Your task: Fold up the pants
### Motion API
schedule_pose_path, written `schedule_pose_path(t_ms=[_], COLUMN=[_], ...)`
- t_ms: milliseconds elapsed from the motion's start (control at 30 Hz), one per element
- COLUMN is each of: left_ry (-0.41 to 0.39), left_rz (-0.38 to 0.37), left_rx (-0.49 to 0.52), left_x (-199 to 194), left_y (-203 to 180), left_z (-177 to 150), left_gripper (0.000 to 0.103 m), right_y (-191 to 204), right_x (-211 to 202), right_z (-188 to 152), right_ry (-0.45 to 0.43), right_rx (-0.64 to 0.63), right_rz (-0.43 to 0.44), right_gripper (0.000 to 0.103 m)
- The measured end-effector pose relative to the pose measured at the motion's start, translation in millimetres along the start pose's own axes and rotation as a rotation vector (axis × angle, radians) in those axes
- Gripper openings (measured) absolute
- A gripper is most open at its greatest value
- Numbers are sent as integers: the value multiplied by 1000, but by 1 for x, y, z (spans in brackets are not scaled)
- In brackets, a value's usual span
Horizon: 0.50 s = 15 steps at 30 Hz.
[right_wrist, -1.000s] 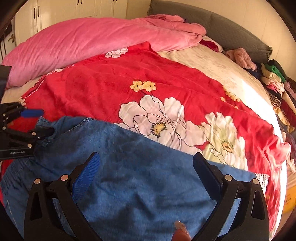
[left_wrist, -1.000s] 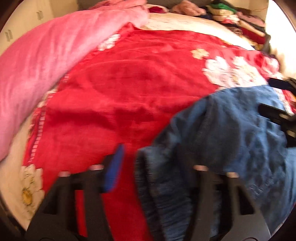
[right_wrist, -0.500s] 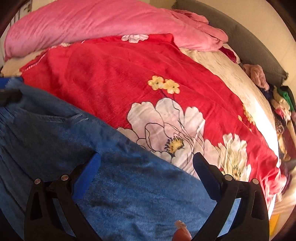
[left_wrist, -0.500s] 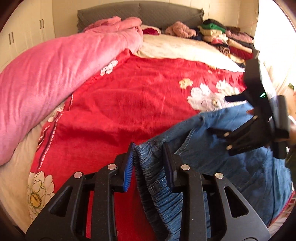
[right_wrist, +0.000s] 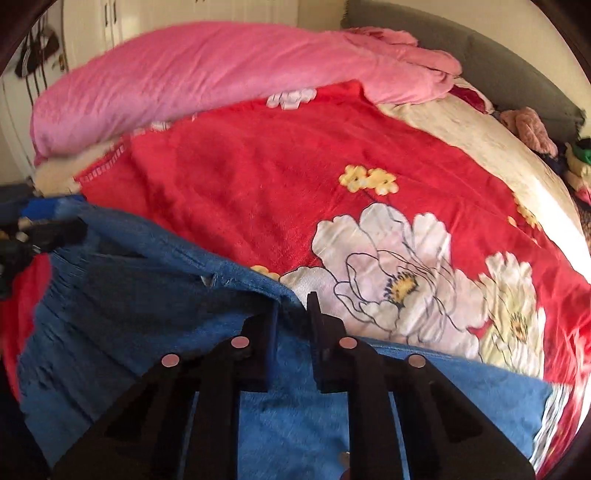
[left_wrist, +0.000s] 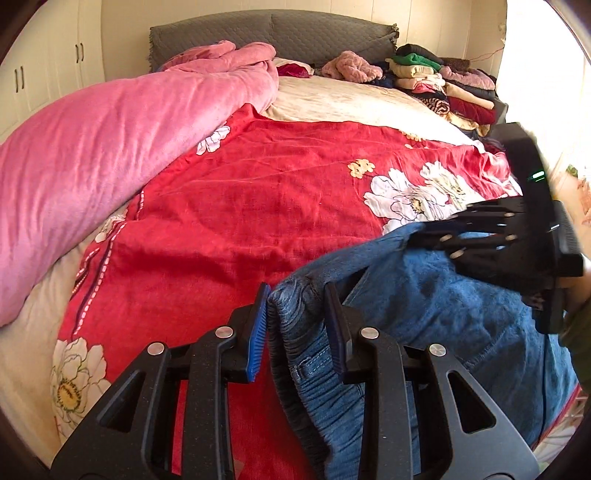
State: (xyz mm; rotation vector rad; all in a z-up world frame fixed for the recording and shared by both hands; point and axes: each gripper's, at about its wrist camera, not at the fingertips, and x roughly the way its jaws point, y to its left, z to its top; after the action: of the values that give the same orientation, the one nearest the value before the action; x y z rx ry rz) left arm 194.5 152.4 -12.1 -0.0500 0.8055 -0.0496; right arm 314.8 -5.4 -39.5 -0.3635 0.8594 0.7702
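Blue denim pants [left_wrist: 443,317] hang between my two grippers above a red flowered blanket [left_wrist: 236,206]. My left gripper [left_wrist: 297,314] is shut on the gathered elastic waistband at one end. In the right wrist view my right gripper [right_wrist: 291,317] is shut on the upper edge of the pants [right_wrist: 147,325], with blue fabric bunched between the jaws. The right gripper [left_wrist: 436,236] shows at the right of the left wrist view, pinching the same edge. The left gripper [right_wrist: 48,229] shows at the far left of the right wrist view.
A pink duvet [left_wrist: 92,155] lies bunched along the bed's left side. A cream sheet [left_wrist: 351,107] covers the far part below a grey headboard [left_wrist: 273,33]. Stacked folded clothes [left_wrist: 443,85] sit at the far right corner. White cupboards [left_wrist: 40,74] stand to the left.
My right gripper was wide open over the pants and has closed on their upper edge. My left gripper went from open to shut on the waistband. The pants have risen off the blanket.
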Motion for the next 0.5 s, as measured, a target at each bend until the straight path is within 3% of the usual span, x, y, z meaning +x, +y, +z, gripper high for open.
schedule_pose_path(t_ms=[300,500], left_ry=[-75,-73], left_rz=[-53,-35], left_rx=[42,164], left_x=[-44,-75], left_y=[-16,-37], left_z=[-13,-42], left_gripper=[22,24], right_y=[26,70], right_x=[-110,-163], right_z=[-54,-100], right_ry=[-145,-170], right_rx=[112,59], right_rz=[24,20], right_gripper=[10,10])
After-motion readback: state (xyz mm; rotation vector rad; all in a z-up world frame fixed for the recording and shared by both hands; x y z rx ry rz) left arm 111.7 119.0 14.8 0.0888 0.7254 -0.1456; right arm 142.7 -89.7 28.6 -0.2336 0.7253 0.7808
